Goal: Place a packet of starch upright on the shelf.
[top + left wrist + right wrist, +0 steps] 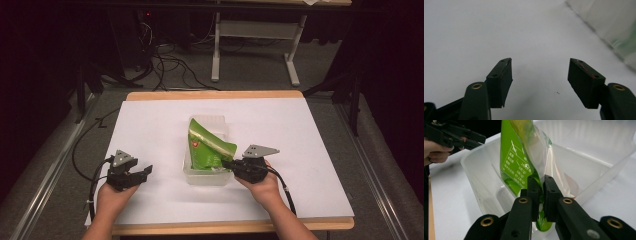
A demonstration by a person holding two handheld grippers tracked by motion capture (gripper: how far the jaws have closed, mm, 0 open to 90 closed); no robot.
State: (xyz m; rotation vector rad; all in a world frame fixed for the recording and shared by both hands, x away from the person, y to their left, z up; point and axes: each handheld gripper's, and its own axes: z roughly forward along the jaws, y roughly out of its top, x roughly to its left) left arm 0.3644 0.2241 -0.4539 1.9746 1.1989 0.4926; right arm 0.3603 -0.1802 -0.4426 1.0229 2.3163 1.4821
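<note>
A green plastic pouch (207,145) with white print stands tilted inside a clear plastic tub (190,172) at the middle of the white table. My right gripper (226,163) is shut on the pouch's near edge; in the right gripper view its jaws pinch the green film (516,170) over the tub's rim (476,173). My left gripper (145,171) hovers over bare table left of the tub, open, with nothing between its fingers (501,80). The tub's wall (614,27) shows at the upper right of the left gripper view.
The white sheet (150,125) covers a wooden table with its edge (215,227) close to the person. Cables (82,150) trail off the left side. Beyond the table stand a white desk frame (255,35) and floor cables (170,65).
</note>
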